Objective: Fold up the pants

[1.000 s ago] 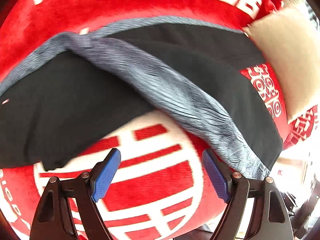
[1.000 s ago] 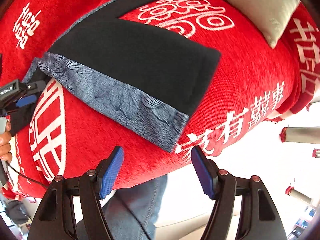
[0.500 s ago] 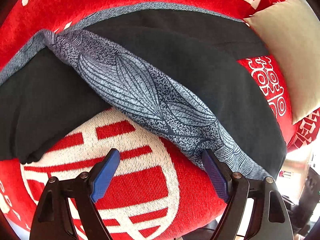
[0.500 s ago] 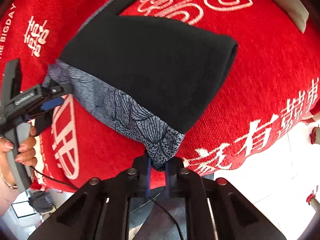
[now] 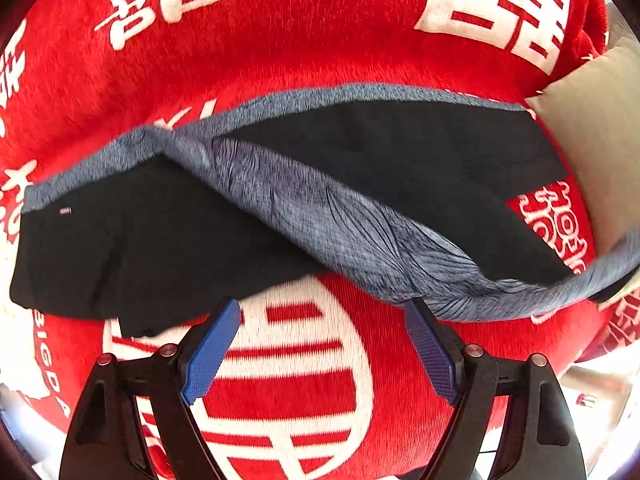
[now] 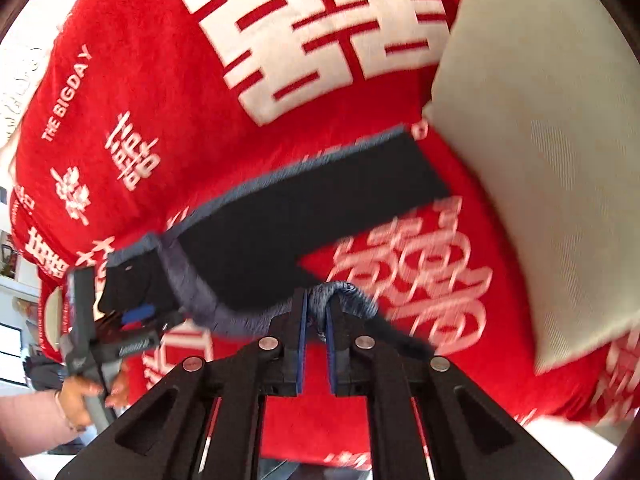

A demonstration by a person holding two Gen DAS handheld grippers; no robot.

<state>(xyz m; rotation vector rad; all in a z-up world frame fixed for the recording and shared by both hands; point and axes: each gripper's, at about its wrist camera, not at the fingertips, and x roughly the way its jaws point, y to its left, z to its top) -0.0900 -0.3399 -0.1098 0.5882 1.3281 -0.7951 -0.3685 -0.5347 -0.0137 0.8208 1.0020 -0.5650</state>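
Observation:
Black pants [image 5: 160,240] with a grey patterned side band [image 5: 360,236] lie on a red blanket [image 5: 300,40] with white characters. My left gripper [image 5: 320,344] is open and empty, just in front of the pants' near edge. My right gripper [image 6: 316,308] is shut on the grey-banded hem of one pant leg [image 6: 340,290] and holds it lifted above the blanket, with the black leg [image 6: 320,204] stretching away behind it. In the right wrist view the left gripper [image 6: 132,320] shows at the left, near the waist end.
A beige cushion [image 6: 540,160] lies at the right on the blanket; it also shows in the left wrist view [image 5: 600,152]. A hand [image 6: 88,396] holds the left gripper's handle. The blanket's front edge drops off behind both grippers.
My right gripper closed on the leg's hem and has carried it up and inward over the pants. The left gripper stayed open and shifted slightly back along the pants' near edge.

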